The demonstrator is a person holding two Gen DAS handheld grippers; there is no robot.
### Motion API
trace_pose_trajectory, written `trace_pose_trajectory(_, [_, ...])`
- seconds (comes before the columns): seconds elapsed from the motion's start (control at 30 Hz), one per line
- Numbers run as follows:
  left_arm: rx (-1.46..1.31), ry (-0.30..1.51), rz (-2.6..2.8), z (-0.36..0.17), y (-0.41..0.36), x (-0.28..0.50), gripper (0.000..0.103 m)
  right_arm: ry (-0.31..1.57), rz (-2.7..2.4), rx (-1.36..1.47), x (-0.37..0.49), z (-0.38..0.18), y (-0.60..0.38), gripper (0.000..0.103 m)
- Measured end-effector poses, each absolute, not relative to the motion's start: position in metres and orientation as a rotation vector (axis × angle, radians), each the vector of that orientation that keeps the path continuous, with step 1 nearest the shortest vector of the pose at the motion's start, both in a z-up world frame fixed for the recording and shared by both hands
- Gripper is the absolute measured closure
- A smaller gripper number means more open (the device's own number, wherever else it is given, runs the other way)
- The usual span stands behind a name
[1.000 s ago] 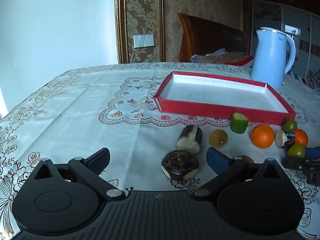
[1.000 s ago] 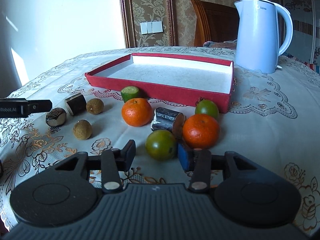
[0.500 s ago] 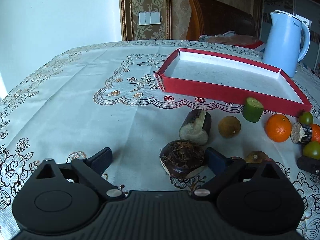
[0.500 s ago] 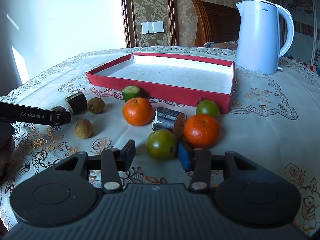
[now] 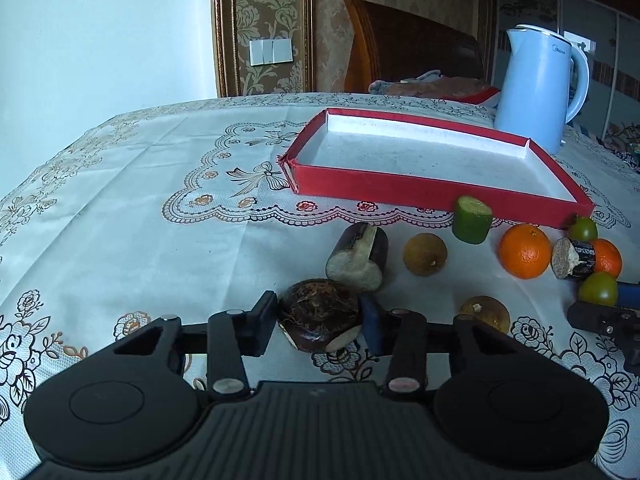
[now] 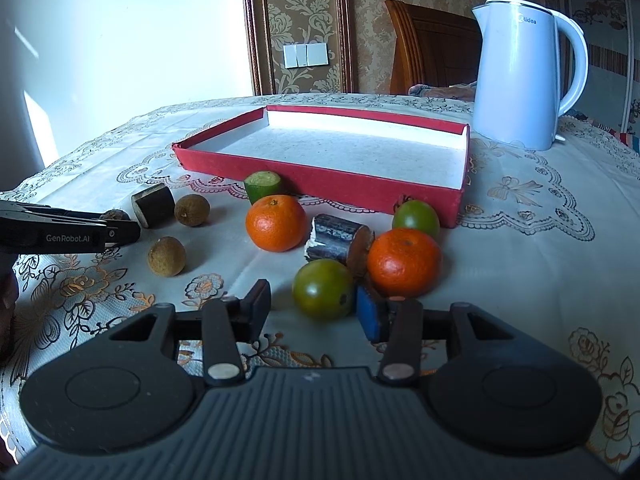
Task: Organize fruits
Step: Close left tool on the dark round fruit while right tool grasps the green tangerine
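Note:
My left gripper (image 5: pixel 318 322) has closed on a dark brown water chestnut (image 5: pixel 320 314) resting on the tablecloth; both pads touch it. Behind it lie a dark cut sugarcane piece (image 5: pixel 358 258), a brown longan (image 5: pixel 424 254) and a green cut piece (image 5: pixel 472 220). My right gripper (image 6: pixel 312 310) is open, with a green tangerine (image 6: pixel 324 288) between its fingers, touching the right pad. An orange tangerine (image 6: pixel 404 262), a dark cane piece (image 6: pixel 338 238), another orange tangerine (image 6: pixel 276 222) and a second green tangerine (image 6: pixel 416 216) lie just beyond. The empty red tray (image 6: pixel 320 178) stands behind the fruits.
A white electric kettle (image 6: pixel 520 76) stands at the back right, beside the tray. Two longans (image 6: pixel 166 256) (image 6: pixel 192 210) and a cane piece (image 6: pixel 154 204) lie left of the tangerines. The left gripper (image 6: pixel 72 232) shows at the left edge. A wooden chair (image 5: pixel 408 44) stands beyond the table.
My left gripper moved forward and its fingers closed from wide open onto the water chestnut. The right gripper has stayed put around the green tangerine.

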State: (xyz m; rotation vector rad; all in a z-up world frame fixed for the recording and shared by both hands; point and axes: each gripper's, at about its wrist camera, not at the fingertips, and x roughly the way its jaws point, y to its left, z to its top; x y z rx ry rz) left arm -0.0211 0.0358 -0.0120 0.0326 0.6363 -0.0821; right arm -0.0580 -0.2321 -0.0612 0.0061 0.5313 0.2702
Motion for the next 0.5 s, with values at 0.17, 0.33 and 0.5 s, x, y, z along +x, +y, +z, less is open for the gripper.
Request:
trace_pose_trajectory(0.17, [0.030, 0.631, -0.076, -0.009, 0.035, -0.023, 0.060, 0.501, 0.278, 0.008, -0.063, -0.060, -0.234, 0.067])
trace_pose_trajectory(0.33, [0.027, 0.612, -0.073, -0.002, 0.036, -0.025, 0.060, 0.485, 0.277, -0.020, -0.066, -0.060, -0.230, 0.072])
trace_pose_trajectory(0.5, [0.026, 0.595, -0.071, 0.003, 0.037, -0.027, 0.060, 0.476, 0.277, -0.015, -0.067, -0.059, -0.230, 0.072])
